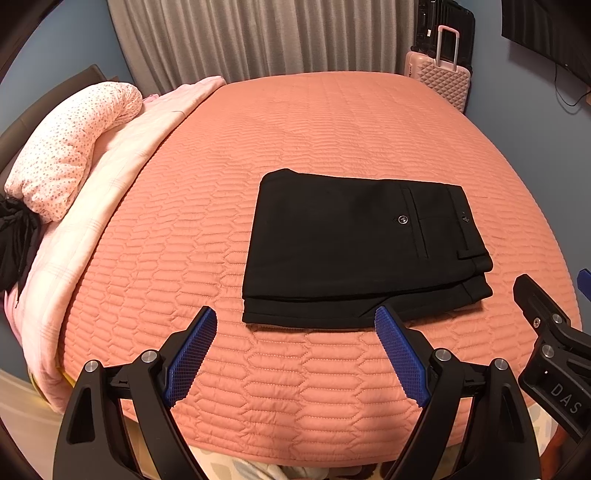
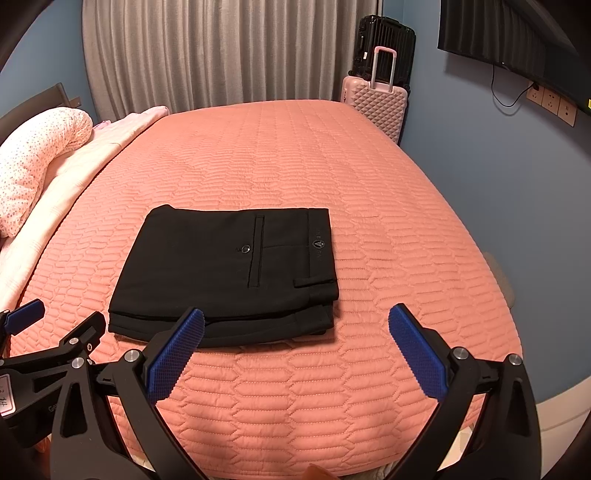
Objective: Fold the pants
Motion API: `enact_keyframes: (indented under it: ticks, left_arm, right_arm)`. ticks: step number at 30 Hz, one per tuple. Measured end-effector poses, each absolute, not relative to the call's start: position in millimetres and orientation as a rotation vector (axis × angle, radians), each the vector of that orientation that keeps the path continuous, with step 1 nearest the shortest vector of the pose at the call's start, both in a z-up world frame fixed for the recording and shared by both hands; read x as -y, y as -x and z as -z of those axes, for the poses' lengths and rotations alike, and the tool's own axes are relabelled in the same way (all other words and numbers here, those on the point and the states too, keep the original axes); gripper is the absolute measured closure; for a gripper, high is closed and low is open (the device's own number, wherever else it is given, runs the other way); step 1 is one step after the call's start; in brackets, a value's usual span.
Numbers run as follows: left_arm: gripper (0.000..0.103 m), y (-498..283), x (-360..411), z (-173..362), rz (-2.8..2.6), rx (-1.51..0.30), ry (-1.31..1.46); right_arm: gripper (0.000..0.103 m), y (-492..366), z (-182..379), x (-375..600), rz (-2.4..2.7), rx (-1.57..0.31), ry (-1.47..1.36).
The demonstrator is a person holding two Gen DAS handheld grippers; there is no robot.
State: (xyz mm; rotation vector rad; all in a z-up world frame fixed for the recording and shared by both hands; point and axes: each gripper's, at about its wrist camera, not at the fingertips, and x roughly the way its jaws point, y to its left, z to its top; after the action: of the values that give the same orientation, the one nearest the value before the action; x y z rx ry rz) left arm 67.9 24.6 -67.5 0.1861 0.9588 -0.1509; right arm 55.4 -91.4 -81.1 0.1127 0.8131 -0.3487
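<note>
Black pants lie folded into a flat rectangle on the salmon quilted bed, waistband and back pocket on top at the right. They also show in the right wrist view. My left gripper is open and empty, held above the bed's near edge just in front of the pants. My right gripper is open and empty, in front of the pants' right corner. Neither touches the fabric. The right gripper's body shows in the left wrist view.
A pink dotted pillow and pale pink blanket lie along the bed's left side. A pink suitcase and a black one stand by the curtain. A wall TV hangs at the right.
</note>
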Motion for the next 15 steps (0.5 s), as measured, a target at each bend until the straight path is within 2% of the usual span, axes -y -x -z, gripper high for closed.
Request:
enact_keyframes:
  ticks: [15]
  left_arm:
    - [0.017, -68.1, -27.6, 68.5, 0.15, -0.965, -0.184]
  right_arm:
    - [0.005, -54.1, 83.2, 94.4, 0.35, -0.819, -0.12]
